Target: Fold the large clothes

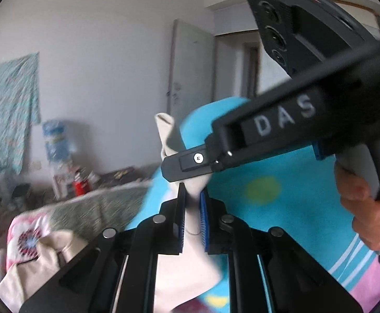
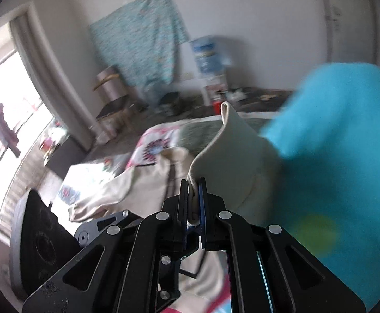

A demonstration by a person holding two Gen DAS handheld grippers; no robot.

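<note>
A cream garment (image 1: 192,203) is lifted above the bed, and both grippers pinch it close together. My left gripper (image 1: 193,195) is shut on a fold of it. My right gripper (image 1: 187,167) comes in from the right just above the left one and grips the same cloth. In the right wrist view my right gripper (image 2: 193,182) is shut on the garment's edge (image 2: 231,146), which stands up in a peak. The rest of the garment (image 2: 127,182) trails down onto the bed. The left gripper's body (image 2: 46,242) shows at lower left.
A bright turquoise cushion or blanket (image 1: 268,190) with a yellow dot lies right behind the grippers. The bed has a floral quilt (image 2: 153,146). A water dispenser (image 2: 208,57), a chair (image 2: 111,99), a hanging patterned cloth (image 2: 143,44) and a window (image 2: 4,120) line the room.
</note>
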